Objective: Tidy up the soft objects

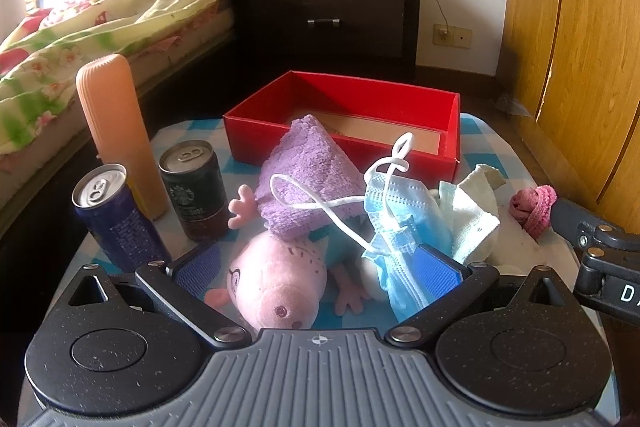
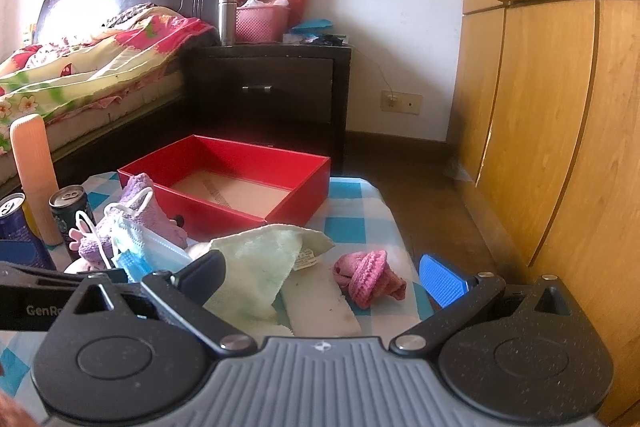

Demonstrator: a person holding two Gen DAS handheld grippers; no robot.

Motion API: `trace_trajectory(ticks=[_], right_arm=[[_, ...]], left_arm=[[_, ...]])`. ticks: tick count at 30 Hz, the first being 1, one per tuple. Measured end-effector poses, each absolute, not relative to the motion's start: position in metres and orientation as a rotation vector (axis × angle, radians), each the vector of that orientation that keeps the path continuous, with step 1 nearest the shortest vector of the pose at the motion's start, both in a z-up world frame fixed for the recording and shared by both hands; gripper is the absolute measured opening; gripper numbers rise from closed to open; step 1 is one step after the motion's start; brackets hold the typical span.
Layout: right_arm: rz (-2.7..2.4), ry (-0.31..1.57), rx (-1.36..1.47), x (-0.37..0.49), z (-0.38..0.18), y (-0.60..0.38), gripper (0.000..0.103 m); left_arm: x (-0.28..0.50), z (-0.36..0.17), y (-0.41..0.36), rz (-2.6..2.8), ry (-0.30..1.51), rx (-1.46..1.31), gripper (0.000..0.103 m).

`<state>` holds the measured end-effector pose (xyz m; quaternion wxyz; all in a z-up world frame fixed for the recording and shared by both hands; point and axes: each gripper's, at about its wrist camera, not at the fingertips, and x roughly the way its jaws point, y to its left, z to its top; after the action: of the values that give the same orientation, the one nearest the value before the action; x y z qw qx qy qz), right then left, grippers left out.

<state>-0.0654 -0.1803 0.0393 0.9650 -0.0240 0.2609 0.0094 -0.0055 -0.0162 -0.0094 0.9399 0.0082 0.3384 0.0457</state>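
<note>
An open red box [image 1: 348,107] stands at the back of the checked table [image 2: 352,195]. In front lie a purple towel [image 1: 308,183], a blue face mask [image 1: 400,223] with white loops, a pink pig plush [image 1: 276,287], a pale green cloth [image 2: 260,267] and a pink knitted piece [image 2: 372,279]. My left gripper [image 1: 316,267] is open, its fingers either side of the plush and mask. My right gripper [image 2: 324,275] is open around the green cloth and pink piece. The box [image 2: 236,183] holds only a card liner.
Two drink cans [image 1: 116,215] [image 1: 196,191] and a tall peach bottle [image 1: 116,135] stand at the table's left. A bed [image 1: 100,27] is at the left, a dark nightstand [image 1: 332,23] behind, a wooden wardrobe [image 2: 560,107] at the right.
</note>
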Motion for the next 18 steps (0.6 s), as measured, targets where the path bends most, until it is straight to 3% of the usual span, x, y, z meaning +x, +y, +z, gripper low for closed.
trace_trajectory(ticks=[18], right_arm=[[0.027,0.538,-0.057,-0.0667,0.0353,-0.179,0.085]], left_arm=[[-0.0066,-0.01,-0.0199,0.078,0.694,0.027,0.098]])
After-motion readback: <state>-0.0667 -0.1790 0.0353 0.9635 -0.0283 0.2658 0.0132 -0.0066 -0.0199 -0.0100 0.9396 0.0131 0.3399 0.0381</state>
